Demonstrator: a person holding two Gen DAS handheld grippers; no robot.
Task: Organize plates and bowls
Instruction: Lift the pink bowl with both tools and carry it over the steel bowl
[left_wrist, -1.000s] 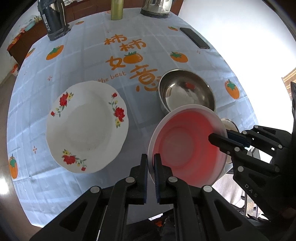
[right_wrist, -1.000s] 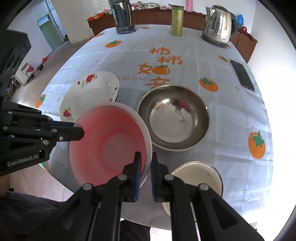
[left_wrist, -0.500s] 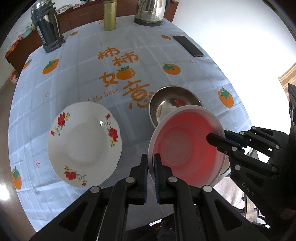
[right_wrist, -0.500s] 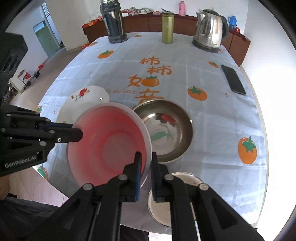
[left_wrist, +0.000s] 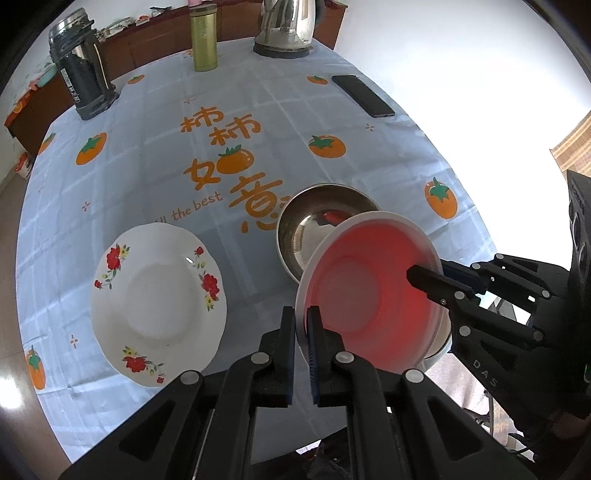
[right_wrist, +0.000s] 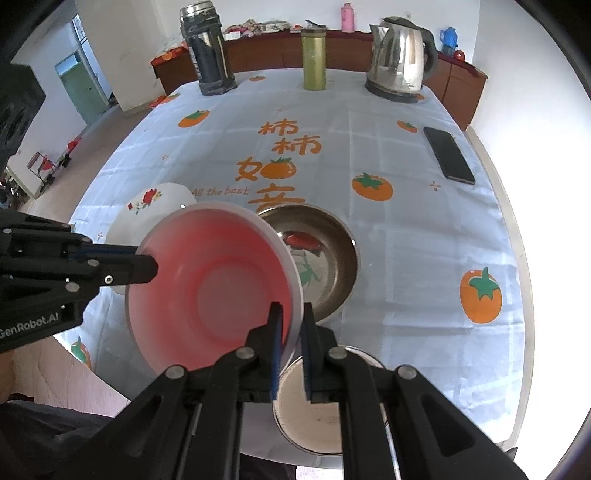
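A pink plastic bowl (left_wrist: 373, 291) with a pale rim is held in the air above the near table edge; it also shows in the right wrist view (right_wrist: 214, 284). My left gripper (left_wrist: 302, 321) is shut on its left rim. My right gripper (right_wrist: 293, 321) is shut on its right rim. A steel bowl (left_wrist: 317, 221) sits on the table just behind it, seen too in the right wrist view (right_wrist: 328, 254). A white floral plate (left_wrist: 155, 299) lies to the left, partly hidden in the right wrist view (right_wrist: 155, 199). A small white-lined bowl (right_wrist: 317, 417) sits below the right gripper.
At the far edge of the round table (right_wrist: 406, 221) with a persimmon-print cloth stand a dark thermos (right_wrist: 207, 51), a green tumbler (right_wrist: 314, 59) and a steel kettle (right_wrist: 399, 55). A black phone (right_wrist: 448, 155) lies at the right. A wooden sideboard runs behind.
Both grippers have risen and pulled back with the pink bowl, so the table and its far objects look smaller and more of them show. The grips have not changed.
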